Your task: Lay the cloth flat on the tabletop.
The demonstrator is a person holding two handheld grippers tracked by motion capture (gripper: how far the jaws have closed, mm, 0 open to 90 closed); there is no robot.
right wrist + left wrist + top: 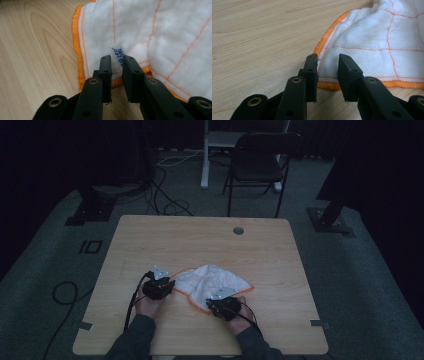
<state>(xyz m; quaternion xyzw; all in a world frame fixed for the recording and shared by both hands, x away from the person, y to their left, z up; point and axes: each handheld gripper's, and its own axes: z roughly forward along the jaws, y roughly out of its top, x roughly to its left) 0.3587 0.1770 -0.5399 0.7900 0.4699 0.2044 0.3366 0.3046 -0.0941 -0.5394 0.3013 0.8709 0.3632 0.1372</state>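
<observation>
Cloth (215, 282), white with a thin orange grid and an orange stitched hem, lies rumpled near the front middle of the wooden table (200, 240), between the two grippers. Judging by the bunched middle and the uneven outline, the work of laying it out or folding it has barely started; both near corners have first to be gripped and drawn.

In the left gripper view the left gripper (327, 75) stands with its jaws a narrow gap apart, straddling the hemmed edge at one corner; fabric sits between the pads, but I cannot tell whether they pinch it yet. In the right gripper view the right gripper (116, 77) has its jaws nearly together around the hem where a small white label (118, 56) with blue print rises; it seems to be nipped between them, though the contact is hard to confirm.

From above, each hand holds its gripper at the cloth's near edge, left (159, 287) and right (224, 306).

No container, tray or bin stands on the table. Beyond it, a dark folding chair (260, 162) stands on the carpet.
</observation>
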